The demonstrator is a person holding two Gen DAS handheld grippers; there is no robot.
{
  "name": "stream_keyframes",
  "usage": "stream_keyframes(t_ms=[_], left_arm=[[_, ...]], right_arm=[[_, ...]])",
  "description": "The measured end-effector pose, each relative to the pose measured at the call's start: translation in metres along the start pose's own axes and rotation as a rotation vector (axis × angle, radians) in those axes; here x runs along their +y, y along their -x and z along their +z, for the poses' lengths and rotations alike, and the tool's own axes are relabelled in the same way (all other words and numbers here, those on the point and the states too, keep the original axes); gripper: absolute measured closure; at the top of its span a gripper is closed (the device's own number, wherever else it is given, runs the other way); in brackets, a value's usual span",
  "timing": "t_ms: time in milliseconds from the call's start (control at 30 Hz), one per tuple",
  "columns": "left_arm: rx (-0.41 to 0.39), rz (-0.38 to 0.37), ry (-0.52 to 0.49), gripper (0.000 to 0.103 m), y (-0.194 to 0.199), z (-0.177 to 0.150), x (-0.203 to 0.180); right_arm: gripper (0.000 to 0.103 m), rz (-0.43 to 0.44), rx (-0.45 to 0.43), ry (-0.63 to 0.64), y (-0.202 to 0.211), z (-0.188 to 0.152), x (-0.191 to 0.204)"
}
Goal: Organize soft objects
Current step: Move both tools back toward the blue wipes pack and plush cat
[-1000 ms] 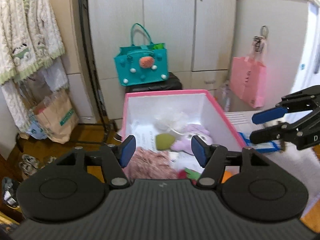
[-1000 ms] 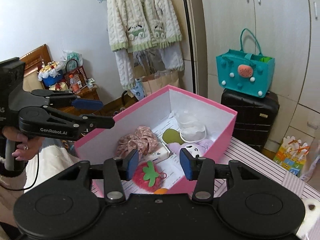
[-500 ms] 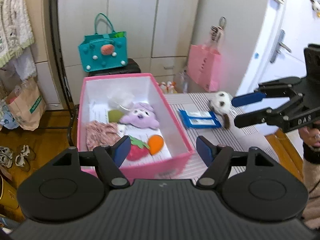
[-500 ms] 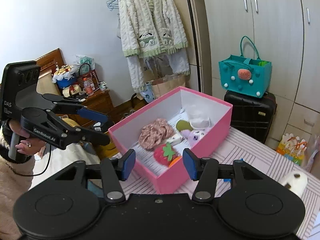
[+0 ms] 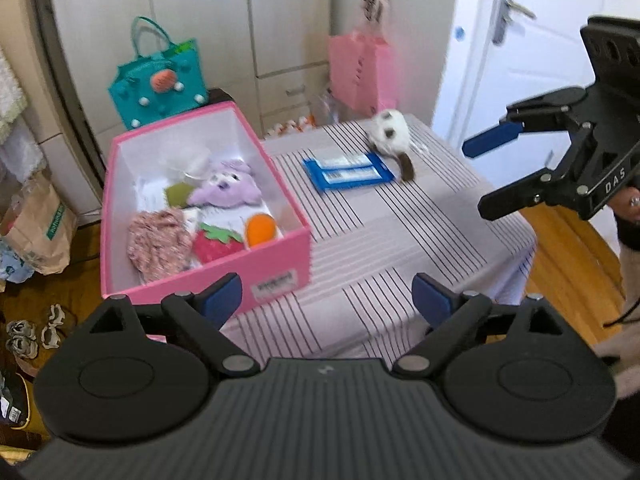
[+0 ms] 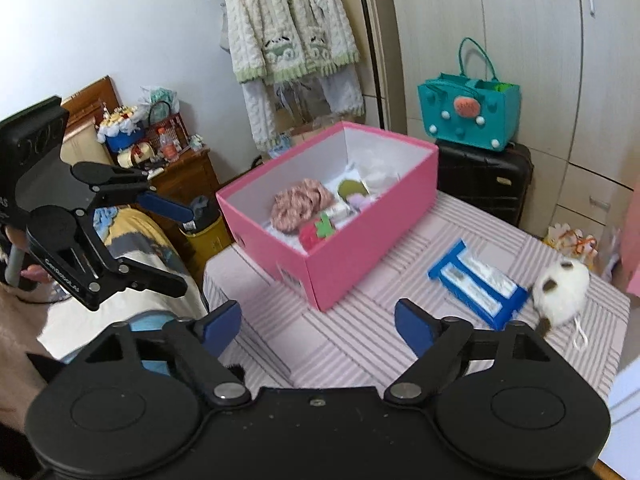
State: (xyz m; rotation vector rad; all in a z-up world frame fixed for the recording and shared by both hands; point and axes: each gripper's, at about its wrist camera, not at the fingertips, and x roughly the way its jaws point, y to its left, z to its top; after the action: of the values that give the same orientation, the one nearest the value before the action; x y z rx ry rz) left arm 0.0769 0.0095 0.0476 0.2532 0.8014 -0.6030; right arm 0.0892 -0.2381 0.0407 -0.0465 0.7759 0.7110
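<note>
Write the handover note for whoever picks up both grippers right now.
Left gripper: nothing between its fingers, jaws opening, above the table's near edge.
Right gripper: also empty, jaws opening, over the striped tablecloth.
Pink box: on the table, already holding the purple plush, strawberry, orange toy, floral fabric piece and some white items at the back.
Left outside: the white-and-brown plush at the table's far corner, beside the blue packets.
Likely next: pick up that plush and put it in the box; the packets may not belong with the soft things.
</note>
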Motion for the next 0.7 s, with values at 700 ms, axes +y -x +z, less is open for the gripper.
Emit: stream_keyframes(t_ms=[700], left_arm=[[0.072,-0.019,-0.157,0.013,-0.079,0.007,-0.058]], right_arm=[[0.012,-0.339,-0.127,0.015,-0.013,-0.095,-0.018]])
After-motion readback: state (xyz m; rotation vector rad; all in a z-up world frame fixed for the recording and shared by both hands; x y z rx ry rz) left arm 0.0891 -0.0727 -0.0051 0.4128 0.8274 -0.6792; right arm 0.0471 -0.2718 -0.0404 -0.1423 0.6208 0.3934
